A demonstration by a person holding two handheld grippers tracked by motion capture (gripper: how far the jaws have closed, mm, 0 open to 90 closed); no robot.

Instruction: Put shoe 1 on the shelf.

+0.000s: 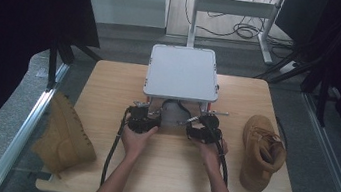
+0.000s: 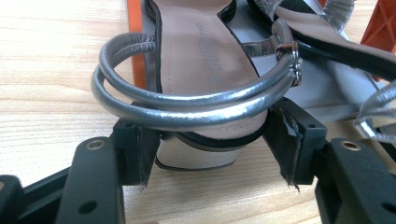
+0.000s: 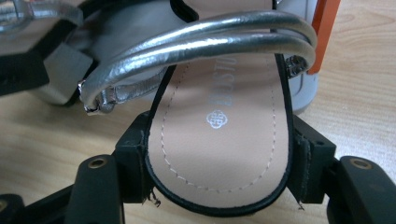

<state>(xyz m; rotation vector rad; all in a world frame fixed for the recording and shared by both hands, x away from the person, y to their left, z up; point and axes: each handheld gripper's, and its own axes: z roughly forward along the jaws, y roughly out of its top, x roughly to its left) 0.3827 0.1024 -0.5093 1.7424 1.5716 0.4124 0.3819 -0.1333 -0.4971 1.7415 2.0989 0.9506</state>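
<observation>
2 sandals sit at the near edge of a grey box (image 1: pixel 182 72) on the wooden table (image 1: pixel 105 117), each gripped at its heel end by 1 gripper.

Left gripper (image 1: pixel 144 118): in the left gripper view, its 2 black jaws close on either side of the heel of the left sandal (image 2: pixel 205 60), pads pressing on the black-edged sole. A double silver ankle strap (image 2: pixel 187 105) loops across just above the jaws, fastened at a small buckle (image 2: pixel 292 53). The sandal's beige insole runs away from the camera toward the box.

Right gripper (image 1: pixel 204 128): in the right gripper view, its jaws clamp the rounded heel of the right sandal (image 3: pixel 219 154) from both sides, touching the black sole edge. A double silver strap (image 3: pixel 205 44) arches over the insole, above a printed emblem (image 3: pixel 217 119).

Position: in the high view, both grippers lie side by side at the table's centre, just in front of the box, with the sandals' front parts reaching under the closed grey lid. An orange box wall (image 3: pixel 324 32) stands just beside the right sandal.

Surroundings: 1 tan boot (image 1: pixel 261 152) lies on the table at the right, well apart from the grippers. Another tan boot (image 1: pixel 64 134) rests at the table's left edge.
</observation>
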